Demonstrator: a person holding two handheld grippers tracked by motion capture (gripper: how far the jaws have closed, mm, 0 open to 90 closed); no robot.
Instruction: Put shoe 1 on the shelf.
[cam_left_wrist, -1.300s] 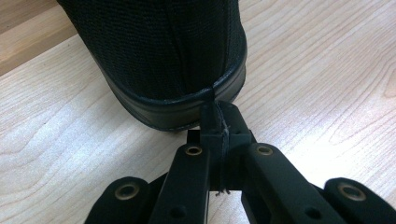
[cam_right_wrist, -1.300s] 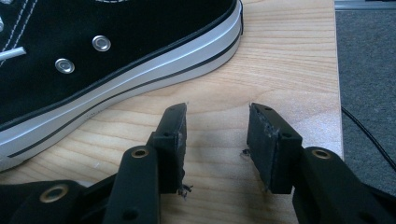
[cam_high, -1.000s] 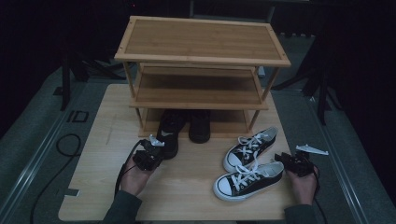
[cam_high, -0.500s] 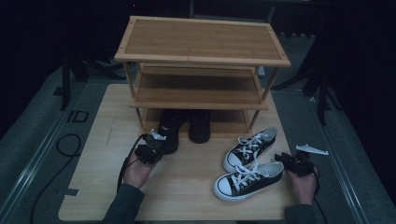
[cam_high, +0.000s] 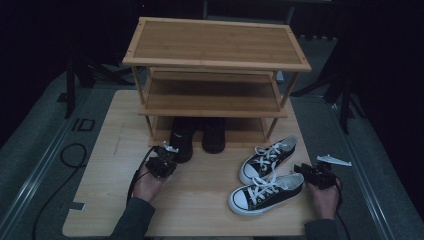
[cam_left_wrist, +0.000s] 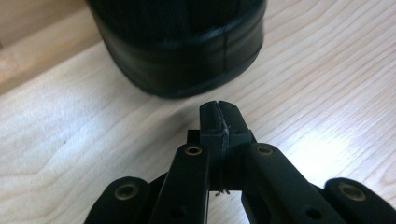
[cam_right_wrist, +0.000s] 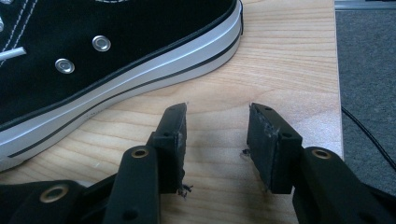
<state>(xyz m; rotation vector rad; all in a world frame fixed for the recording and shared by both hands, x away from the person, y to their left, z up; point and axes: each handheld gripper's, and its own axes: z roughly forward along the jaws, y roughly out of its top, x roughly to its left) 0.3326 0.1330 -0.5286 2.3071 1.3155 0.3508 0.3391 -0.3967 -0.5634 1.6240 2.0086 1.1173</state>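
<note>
Beside the 1 bamboo shoe rack (cam_high: 215, 60): 2 all-black shoes (cam_high: 182, 137) under its lowest shelf, 2 black-and-white sneakers (cam_high: 267, 192) in front, 2 grippers (cam_high: 161, 159).

Table top (cam_high: 210, 210) is pale wood-grain board, smooth with a soft sheen where the light hits it. The three-tier shelf rack (cam_high: 215, 45) looks like warm bamboo, matt and smooth. All-black shoe (cam_left_wrist: 180, 46) has a glossy rubber band around a duller woven cloth upper. Black-and-white lace-up sneaker (cam_right_wrist: 93, 60) is matt black canvas with white stitching, shiny metal eyelets and a smooth white rubber sole edge. Both sets of gripper jaws are matt black plastic with brass-looking rivets, and the right gripper's pads (cam_right_wrist: 268, 144) look rough and frayed.
</note>
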